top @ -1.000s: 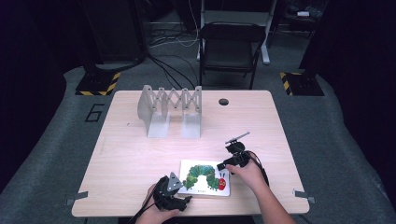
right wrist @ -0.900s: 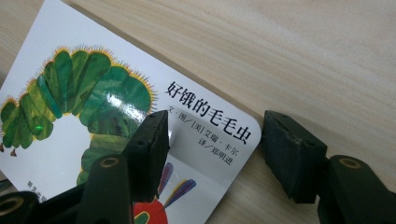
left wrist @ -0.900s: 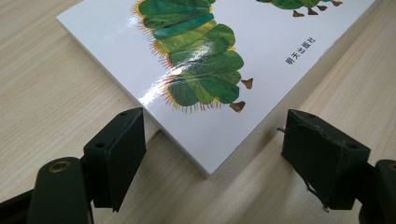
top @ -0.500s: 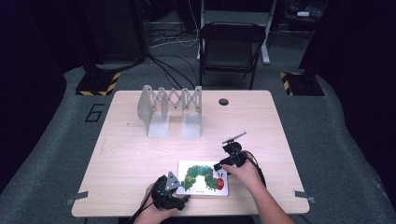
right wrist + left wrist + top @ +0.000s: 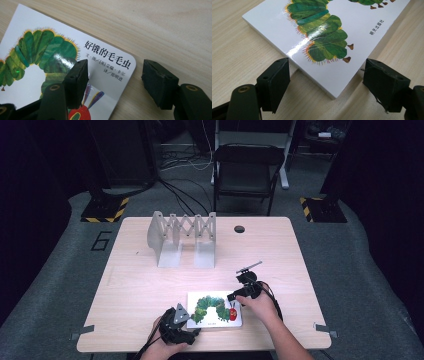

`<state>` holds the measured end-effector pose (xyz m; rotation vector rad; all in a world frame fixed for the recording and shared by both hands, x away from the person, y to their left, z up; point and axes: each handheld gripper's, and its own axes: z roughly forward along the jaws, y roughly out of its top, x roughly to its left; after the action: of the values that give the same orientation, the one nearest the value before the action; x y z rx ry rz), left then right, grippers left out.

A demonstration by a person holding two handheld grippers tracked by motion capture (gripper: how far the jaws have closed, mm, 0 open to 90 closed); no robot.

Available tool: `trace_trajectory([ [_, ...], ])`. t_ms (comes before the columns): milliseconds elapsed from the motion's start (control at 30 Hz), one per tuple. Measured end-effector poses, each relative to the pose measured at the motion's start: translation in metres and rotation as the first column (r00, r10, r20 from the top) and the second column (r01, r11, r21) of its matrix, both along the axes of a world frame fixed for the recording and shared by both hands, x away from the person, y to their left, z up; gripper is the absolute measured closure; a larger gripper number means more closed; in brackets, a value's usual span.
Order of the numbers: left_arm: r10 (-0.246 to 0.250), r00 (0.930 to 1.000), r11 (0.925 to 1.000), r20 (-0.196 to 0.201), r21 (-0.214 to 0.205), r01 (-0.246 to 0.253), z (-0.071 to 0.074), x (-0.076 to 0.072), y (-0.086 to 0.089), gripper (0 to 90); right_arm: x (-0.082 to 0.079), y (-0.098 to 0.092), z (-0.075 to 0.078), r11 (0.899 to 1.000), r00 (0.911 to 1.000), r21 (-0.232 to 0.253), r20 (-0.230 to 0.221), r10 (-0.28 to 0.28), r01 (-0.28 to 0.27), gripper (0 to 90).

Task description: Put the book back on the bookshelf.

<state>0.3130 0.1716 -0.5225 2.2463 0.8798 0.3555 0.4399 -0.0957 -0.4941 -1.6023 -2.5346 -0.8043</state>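
Note:
A white picture book [image 5: 215, 310] with a green caterpillar on its cover lies flat near the table's front edge. My left gripper [image 5: 177, 325] sits at its near left corner. In the left gripper view the open left gripper [image 5: 327, 63] has its jaws on either side of that corner of the book [image 5: 324, 32], with small gaps showing. My right gripper [image 5: 245, 292] is at the book's far right corner. The right gripper [image 5: 116, 65] is open and its jaws have just been closing. One jaw hangs over the cover [image 5: 50, 57], the other over bare table, with the rounded corner between them.
A grey accordion-style rack [image 5: 182, 237] stands at the back of the wooden table [image 5: 150, 285]. A dark round hole [image 5: 239, 229] lies to the right of the rack. A black folding chair [image 5: 247, 170] stands beyond the far edge.
The right gripper has edged slightly left toward the book's corner. The book and the left gripper have stayed where they were.

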Motion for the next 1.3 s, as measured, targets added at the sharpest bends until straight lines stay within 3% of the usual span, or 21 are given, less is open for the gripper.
trace_trajectory([
  [67,0.005,1.0000,1.0000,-0.001,-0.001,-0.005,0.000,0.000,0.000,21.1,0.000,0.001,0.000,1.000,0.9998,0.028,-0.018,0.003,-0.003,36.8],
  [333,0.015,0.9999,0.9999,0.006,0.007,-0.015,0.000,-0.001,-0.001,20.2,-0.001,0.004,0.004,1.000,0.9997,0.009,-0.024,-0.005,0.005,36.3],
  [667,0.020,0.9998,0.9998,-0.001,-0.002,-0.020,-0.001,-0.002,-0.004,17.1,-0.003,0.007,0.013,1.000,1.0000,-0.017,-0.002,0.009,-0.009,36.4],
  [833,0.019,0.9998,0.9998,-0.010,-0.001,-0.019,0.000,-0.002,-0.003,17.1,-0.004,0.007,0.016,1.000,1.0000,-0.012,0.000,0.008,-0.008,36.8],
  [1300,0.068,0.9976,0.9977,0.010,-0.005,-0.068,-0.002,-0.003,-0.008,16.4,-0.007,0.004,0.028,1.000,0.9998,0.012,0.018,0.008,-0.008,37.9],
])
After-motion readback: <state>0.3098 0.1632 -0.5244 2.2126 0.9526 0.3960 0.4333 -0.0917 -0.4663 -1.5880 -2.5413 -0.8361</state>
